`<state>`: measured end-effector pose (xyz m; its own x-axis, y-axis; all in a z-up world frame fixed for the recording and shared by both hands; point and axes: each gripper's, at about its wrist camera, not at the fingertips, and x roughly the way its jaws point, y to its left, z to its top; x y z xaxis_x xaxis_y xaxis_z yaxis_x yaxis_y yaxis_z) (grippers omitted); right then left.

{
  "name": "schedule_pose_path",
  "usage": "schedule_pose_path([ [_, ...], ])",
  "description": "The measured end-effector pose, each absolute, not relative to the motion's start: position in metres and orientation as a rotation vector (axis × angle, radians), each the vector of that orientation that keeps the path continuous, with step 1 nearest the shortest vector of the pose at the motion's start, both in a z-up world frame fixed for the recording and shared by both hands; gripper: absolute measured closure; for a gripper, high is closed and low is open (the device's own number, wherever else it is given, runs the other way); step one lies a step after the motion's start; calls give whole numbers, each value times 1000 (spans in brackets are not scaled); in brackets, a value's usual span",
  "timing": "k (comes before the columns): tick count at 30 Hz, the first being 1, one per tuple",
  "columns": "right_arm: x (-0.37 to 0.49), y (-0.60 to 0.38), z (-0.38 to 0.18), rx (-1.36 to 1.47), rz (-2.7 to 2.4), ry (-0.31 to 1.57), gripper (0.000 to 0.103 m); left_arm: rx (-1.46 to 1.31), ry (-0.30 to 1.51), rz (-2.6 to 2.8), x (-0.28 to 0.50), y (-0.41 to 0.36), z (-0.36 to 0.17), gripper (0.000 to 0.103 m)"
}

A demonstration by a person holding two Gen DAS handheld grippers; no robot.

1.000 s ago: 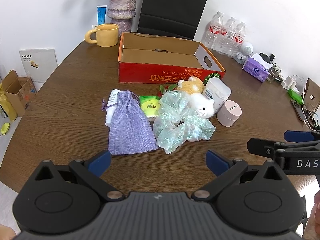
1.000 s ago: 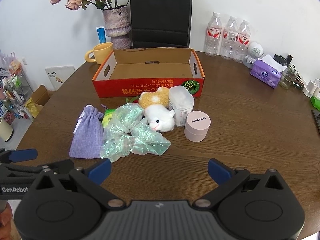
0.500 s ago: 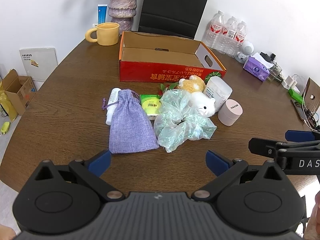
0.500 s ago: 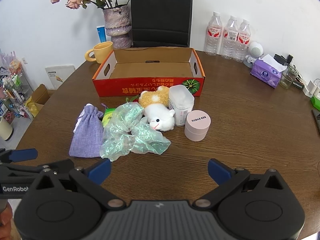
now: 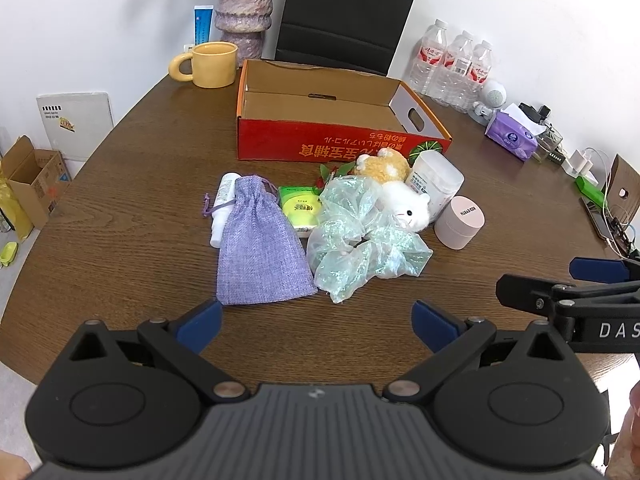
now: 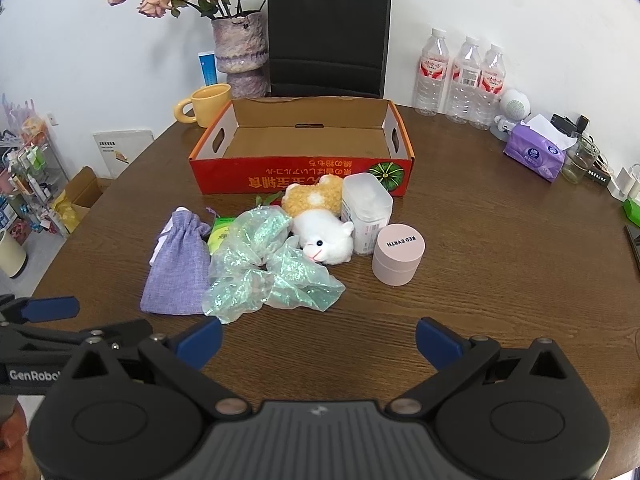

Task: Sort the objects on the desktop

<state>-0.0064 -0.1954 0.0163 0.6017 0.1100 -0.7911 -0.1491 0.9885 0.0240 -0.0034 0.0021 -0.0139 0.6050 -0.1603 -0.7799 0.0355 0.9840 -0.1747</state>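
A pile of small things lies in front of an empty red cardboard box [image 5: 340, 148] [image 6: 300, 174]. From left to right: a white tube [image 5: 222, 204], a purple drawstring pouch [image 5: 260, 244] [image 6: 176, 264], a green packet [image 5: 300, 210], a shimmery green scrunchie [image 5: 360, 236] [image 6: 268, 264], a white plush [image 6: 326, 240], an orange plush [image 6: 314, 198], a clear lidded tub [image 6: 366, 212] and a pink jar [image 5: 460, 222] [image 6: 398, 254]. My left gripper [image 5: 316, 320] hovers open before the pouch. My right gripper [image 6: 318, 338] is open too, just short of the scrunchie. Neither holds anything.
A yellow mug [image 6: 206, 104], a flower vase [image 6: 240, 56] and a black chair [image 6: 328, 36] stand behind the box. Water bottles [image 6: 460, 76], a purple tissue pack [image 6: 536, 152] and a glass [image 6: 578, 162] sit at the back right. Bare brown tabletop [image 6: 500, 248] lies right of the pile.
Both grippers have crept slightly forward toward the pile and stay open. Nothing on the table has moved.
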Motion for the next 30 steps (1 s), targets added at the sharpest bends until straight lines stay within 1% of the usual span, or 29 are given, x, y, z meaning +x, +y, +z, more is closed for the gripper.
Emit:
schedule_pose_path([
  [19,-3,-196,12,-46,154,916,0,-132,917,-110,1,0,-18,0],
  [30,4,-195,6,-74,160,878,0,-140,937,-99,12,3,-26,0],
])
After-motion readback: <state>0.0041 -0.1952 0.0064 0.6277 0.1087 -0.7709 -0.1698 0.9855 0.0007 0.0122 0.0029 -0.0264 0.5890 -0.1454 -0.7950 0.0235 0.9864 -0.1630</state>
